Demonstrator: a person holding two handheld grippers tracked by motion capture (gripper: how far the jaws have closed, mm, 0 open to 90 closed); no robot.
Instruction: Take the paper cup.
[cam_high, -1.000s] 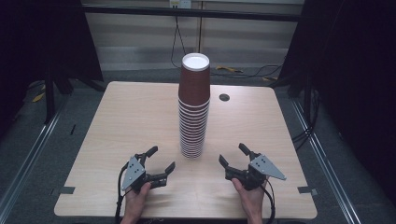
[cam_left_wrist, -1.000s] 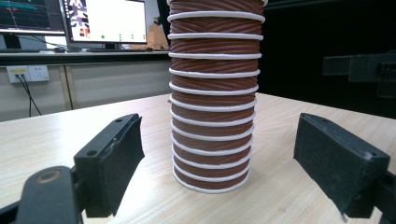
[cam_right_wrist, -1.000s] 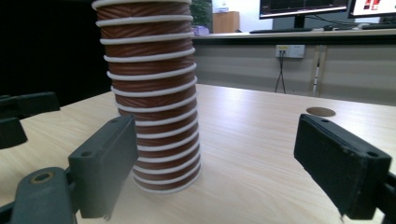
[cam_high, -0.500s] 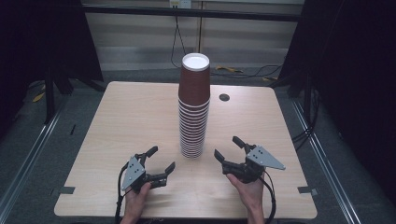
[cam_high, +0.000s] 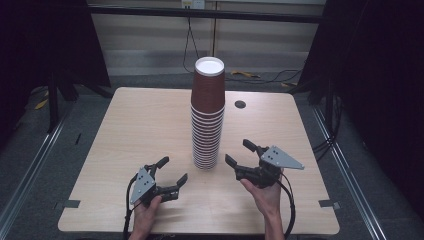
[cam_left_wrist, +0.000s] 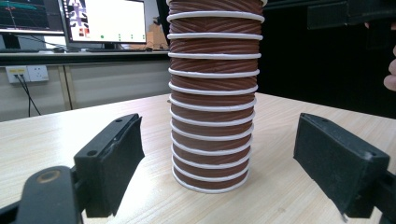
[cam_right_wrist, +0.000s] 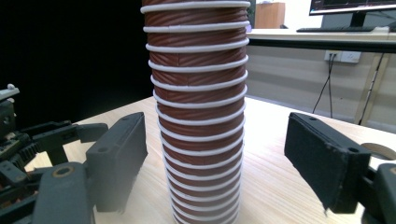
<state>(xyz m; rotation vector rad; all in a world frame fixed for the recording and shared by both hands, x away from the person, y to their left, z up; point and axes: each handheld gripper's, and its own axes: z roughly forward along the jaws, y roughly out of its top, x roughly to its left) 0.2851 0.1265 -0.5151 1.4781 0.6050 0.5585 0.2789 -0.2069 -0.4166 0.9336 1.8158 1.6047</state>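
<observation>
Two grippers flanking tall stack of ribbed brown paper cups with white rims (cam_high: 207, 117) at mid-table (cam_high: 125, 130) — left gripper (cam_high: 172, 172), right gripper (cam_high: 240, 152), fingers spread wide, holding nothing. No legible writing on cups.

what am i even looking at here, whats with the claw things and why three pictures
A person sits at a wooden table holding a hand-held gripper in each hand: the left hand-held gripper and the right hand-held gripper. One picture looks down from above; the other two come from cameras riding on each gripper, looking out between its own black jaws. On the table stands a tall stack of brown paper cups. Both grippers are open, aimed at the stack from either side, and hold nothing.
</observation>
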